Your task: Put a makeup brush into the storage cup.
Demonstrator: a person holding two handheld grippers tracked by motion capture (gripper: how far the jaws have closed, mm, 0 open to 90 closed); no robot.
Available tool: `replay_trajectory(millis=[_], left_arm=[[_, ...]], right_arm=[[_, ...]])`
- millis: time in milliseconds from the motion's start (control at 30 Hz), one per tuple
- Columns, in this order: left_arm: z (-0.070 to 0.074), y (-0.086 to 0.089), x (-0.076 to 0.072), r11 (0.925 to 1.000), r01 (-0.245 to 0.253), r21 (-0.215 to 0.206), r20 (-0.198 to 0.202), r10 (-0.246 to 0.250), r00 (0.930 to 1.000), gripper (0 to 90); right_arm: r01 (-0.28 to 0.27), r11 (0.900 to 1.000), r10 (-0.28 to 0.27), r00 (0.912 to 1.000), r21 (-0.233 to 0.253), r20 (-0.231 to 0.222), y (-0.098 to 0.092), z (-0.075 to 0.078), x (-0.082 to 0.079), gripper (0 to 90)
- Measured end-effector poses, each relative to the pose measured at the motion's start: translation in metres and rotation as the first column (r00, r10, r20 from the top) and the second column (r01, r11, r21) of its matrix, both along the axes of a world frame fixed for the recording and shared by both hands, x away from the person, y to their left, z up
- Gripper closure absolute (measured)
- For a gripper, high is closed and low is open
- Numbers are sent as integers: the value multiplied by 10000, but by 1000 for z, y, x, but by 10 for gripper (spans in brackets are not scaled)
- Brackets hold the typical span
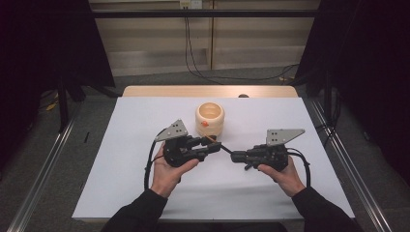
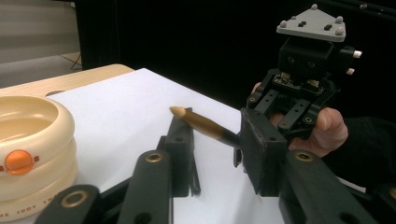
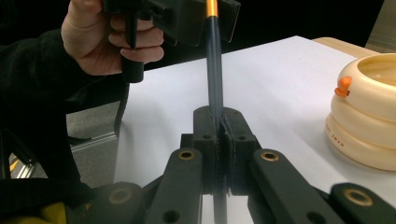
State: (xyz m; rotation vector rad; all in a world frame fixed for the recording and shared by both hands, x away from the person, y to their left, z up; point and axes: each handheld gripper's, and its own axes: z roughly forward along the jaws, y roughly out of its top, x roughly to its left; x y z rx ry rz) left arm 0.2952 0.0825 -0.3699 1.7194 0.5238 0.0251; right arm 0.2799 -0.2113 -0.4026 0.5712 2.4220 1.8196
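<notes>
Covering most of the bench (image 1: 145,92), a white sheet (image 1: 135,183) lies under both hands, with grey floor and dark curtains around it and cables trailing at the far wall. On the sheet's far middle stands a cream ringed pot (image 1: 210,118) with an orange knob, just beyond the grippers. The left tongs (image 1: 212,145) and the right tongs (image 1: 234,156) point toward each other from above, a thin pen (image 1: 223,149) bridging them, too small there to read. The left gripper view shows more: the pen's (image 2: 205,124) tan pointed end juts past the left tongs (image 2: 219,140), whose jaws stand narrow on either side of it; whether they press it is unclear. The right gripper view shows the right tongs (image 3: 217,140) closed tight on the pen's (image 3: 214,70) dark barrel, with its orange band up at the other gripper.
</notes>
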Motion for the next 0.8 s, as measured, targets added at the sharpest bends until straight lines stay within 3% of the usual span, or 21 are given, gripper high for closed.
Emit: replay_trajectory(millis=[200, 467, 667, 800], left_arm=[[0, 1, 0, 9997, -12, -262, -210, 6, 9998, 736], [3, 0, -1, 9954, 639, -711, -636, -685, 9956, 826], [5, -2, -5, 9953, 587, -767, -564, -631, 9964, 838], [7, -1, -6, 9965, 491, -679, -485, -524, 9974, 839]], right_arm=[[12, 10000, -12, 10000, -67, 49, 1, -1, 0, 859], [-243, 9994, 246, 9997, -259, 94, 5, -7, 0, 839], [-232, 9997, 234, 9997, -125, 108, 4, -7, 1, 822], [-197, 9998, 198, 9997, -82, 112, 4, -7, 0, 725]])
